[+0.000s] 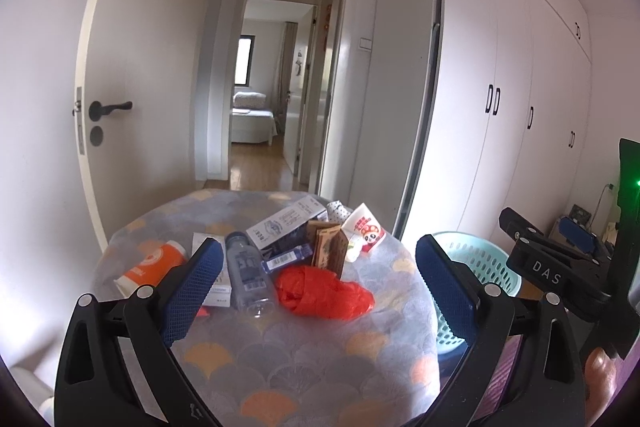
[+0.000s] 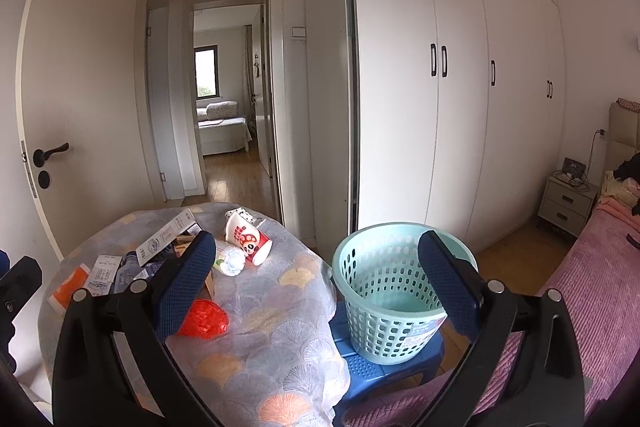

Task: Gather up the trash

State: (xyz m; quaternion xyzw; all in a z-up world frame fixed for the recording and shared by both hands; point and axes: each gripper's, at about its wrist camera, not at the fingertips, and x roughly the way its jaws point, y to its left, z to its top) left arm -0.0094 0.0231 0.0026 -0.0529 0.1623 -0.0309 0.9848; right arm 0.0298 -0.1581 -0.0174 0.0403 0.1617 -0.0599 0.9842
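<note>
Standing empty, teal basket (image 2: pixel 394 291) on blue stool (image 2: pixel 376 367)

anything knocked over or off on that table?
Yes: clear bottle lies on its side by the crumpled red bag, and the red-and-white paper cup is tipped over. Basket stands upright, empty.

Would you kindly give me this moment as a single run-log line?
phase: pre-grasp | left gripper: open, empty | right gripper: open, empty | trash: on table | basket: empty, on blue stool
</note>
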